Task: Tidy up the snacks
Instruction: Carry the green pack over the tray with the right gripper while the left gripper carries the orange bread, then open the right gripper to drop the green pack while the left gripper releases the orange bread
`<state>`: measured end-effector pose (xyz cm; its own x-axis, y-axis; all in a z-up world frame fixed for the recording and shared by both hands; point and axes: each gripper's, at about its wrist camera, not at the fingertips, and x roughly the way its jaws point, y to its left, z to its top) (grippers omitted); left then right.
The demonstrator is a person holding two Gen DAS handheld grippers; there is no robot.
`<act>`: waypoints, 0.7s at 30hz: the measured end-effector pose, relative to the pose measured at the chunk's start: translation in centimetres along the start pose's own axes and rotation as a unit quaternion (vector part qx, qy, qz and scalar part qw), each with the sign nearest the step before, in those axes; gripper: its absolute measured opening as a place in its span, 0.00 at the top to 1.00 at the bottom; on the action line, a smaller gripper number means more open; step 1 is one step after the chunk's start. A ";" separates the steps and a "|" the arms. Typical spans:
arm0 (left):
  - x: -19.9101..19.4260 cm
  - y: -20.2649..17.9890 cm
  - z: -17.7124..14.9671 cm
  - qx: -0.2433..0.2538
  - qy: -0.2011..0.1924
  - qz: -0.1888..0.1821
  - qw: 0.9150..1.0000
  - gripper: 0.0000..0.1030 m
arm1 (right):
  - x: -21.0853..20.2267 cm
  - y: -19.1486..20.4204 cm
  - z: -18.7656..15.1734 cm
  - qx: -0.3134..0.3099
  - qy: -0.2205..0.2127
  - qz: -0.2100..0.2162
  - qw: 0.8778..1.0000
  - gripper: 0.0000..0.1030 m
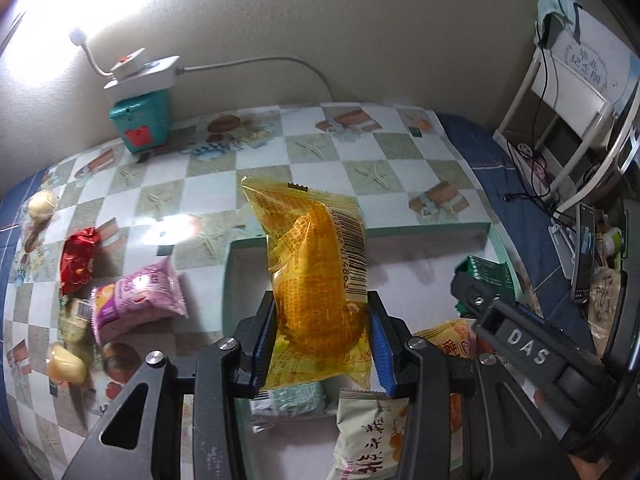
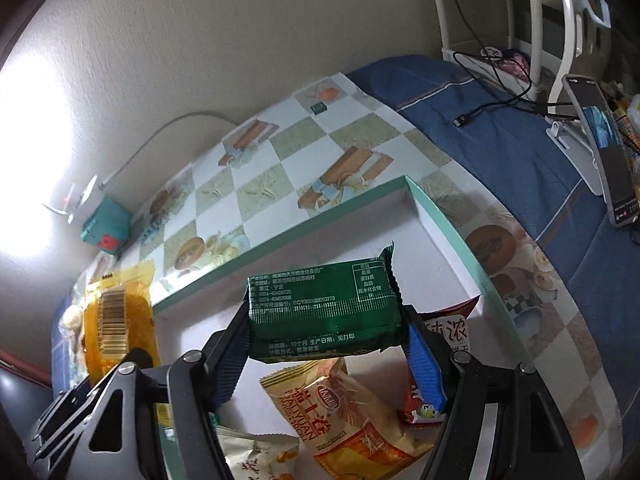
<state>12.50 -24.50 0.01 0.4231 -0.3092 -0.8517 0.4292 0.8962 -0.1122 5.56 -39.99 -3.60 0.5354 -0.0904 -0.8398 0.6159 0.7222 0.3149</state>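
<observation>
My left gripper [image 1: 322, 320] is shut on a yellow snack packet [image 1: 316, 264], held upright above the left part of a shallow white box with a green rim [image 1: 360, 233]. My right gripper [image 2: 326, 344] is shut on a dark green snack packet [image 2: 324, 312], held over the same box [image 2: 280, 236]; the packet also shows in the left wrist view [image 1: 486, 276]. The yellow packet shows at the left of the right wrist view [image 2: 116, 312]. Several snack packets lie in the box: an orange one [image 2: 348, 412], a red one [image 2: 444, 328], a cream one [image 1: 368, 432].
Loose snacks lie on the checkered tablecloth left of the box: a pink packet [image 1: 138, 300], a red one [image 1: 78, 260], yellow candies [image 1: 66, 364]. A teal box [image 1: 140, 120] with a power strip stands by the wall. A phone on a stand [image 2: 600, 152] and cables are to the right.
</observation>
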 end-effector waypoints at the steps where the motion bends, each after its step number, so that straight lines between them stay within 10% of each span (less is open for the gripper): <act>1: 0.2 -0.1 0.0 0.002 0.002 0.001 1.000 0.57 | 0.2 0.1 0.0 -0.003 0.002 -0.003 1.000 0.28; 21: 2.5 -0.9 -0.7 0.019 0.034 0.003 0.999 0.57 | 0.8 0.4 0.1 -0.020 0.017 -0.025 0.999 0.27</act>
<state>12.68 -25.84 -2.39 0.3723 -0.2798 -0.8849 0.4571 0.8851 -0.0875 6.28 -39.87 -4.16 0.4839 -0.1048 -0.8688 0.6183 0.7436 0.2546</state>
